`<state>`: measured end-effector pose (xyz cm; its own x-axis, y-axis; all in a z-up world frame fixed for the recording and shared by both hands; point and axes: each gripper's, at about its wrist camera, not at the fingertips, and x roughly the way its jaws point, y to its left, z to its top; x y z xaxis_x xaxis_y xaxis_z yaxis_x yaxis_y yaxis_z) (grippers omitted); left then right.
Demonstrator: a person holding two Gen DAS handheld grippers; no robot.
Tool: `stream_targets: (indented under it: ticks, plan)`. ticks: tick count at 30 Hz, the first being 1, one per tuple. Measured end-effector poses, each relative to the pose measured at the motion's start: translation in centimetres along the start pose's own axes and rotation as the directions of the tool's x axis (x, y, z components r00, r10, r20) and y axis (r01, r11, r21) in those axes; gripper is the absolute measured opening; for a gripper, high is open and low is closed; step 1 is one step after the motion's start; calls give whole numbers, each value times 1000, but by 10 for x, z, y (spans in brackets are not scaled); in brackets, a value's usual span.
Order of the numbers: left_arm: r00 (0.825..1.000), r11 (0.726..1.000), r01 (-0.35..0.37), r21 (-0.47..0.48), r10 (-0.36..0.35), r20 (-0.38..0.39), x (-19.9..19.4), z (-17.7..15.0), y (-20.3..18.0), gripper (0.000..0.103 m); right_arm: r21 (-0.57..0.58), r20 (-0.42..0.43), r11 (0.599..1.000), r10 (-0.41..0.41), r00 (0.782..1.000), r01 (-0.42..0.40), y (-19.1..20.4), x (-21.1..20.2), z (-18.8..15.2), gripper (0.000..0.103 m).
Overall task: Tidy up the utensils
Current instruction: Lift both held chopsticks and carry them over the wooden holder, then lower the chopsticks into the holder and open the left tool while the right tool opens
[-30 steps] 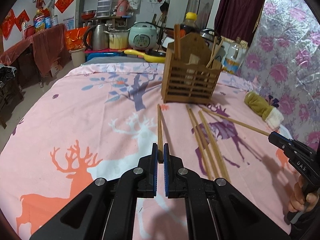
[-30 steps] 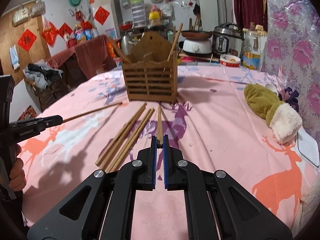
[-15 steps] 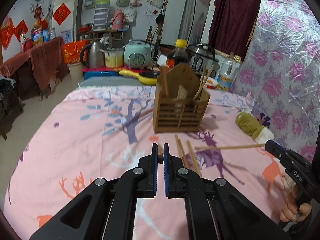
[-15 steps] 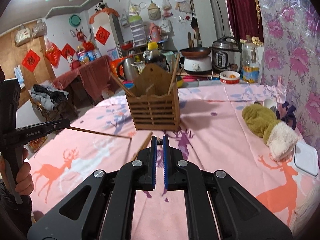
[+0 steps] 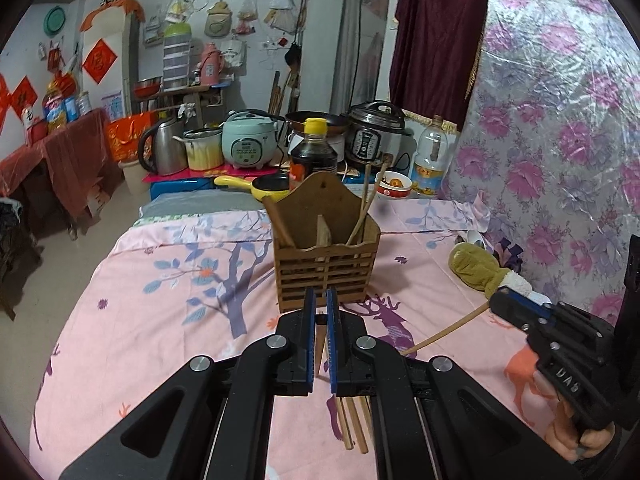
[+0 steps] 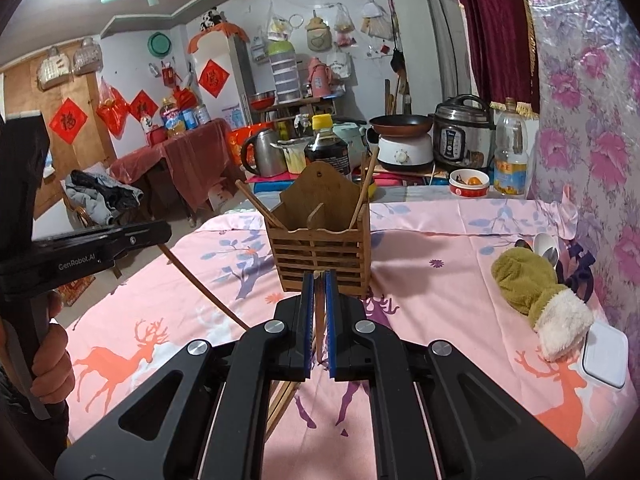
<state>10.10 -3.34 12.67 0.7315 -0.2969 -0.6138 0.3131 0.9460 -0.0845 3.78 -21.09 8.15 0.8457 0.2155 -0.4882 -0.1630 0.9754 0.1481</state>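
The left gripper (image 5: 319,336) is clamping one wooden chopstick (image 5: 320,350), which is hanging down between its pads. The right gripper (image 6: 319,320) is likewise pinching a second chopstick (image 6: 319,320). The slatted wooden chopstick holder (image 5: 326,272) is standing just ahead of both, while loose chopsticks (image 5: 354,424) are lying beneath them on the pink tablecloth (image 5: 160,320).

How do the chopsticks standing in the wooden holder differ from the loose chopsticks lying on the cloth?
Pose: the chopsticks in the wooden holder lean upright, one toward its left side and a pair toward its right; the loose chopsticks lie flat on the pink cloth.
Place: the standing ones rest inside compartments; the loose ones lie in front of the holder, close together.
Both look like plain brown wood.
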Motion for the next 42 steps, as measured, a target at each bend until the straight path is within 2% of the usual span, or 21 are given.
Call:
stream_targets:
  ticks: [8,18,25,27,32,37,42]
  plan:
    - [1000,1000,4,23,-4,12,8,23,-8,6,-17,3,1000,-4,1000,4,4,9,19,7]
    - [997,999,-3,37,0,81,4,81,-12,6,-7,56,1000,0,998,1,4,18,63,7]
    - [986,1000,-8,12,6,167,6,129,-11,6,31,163,999,-15,987,10,-1,17,110,7]
    - [978,1000,-31,2,30,207,10,141,-9,6,43,195,999,-17,981,8,-1,19,119,7]
    - [967,997,-60,-40,67,244,32,152,1,6,84,237,996,-50,970,31,-5,40,128,7]
    - [966,993,-53,-104,77,248,59,155,20,6,141,208,989,-63,976,34,-18,71,126,7]
    - [964,991,-87,-104,110,243,81,147,27,6,131,165,990,-77,983,55,-24,99,114,7]
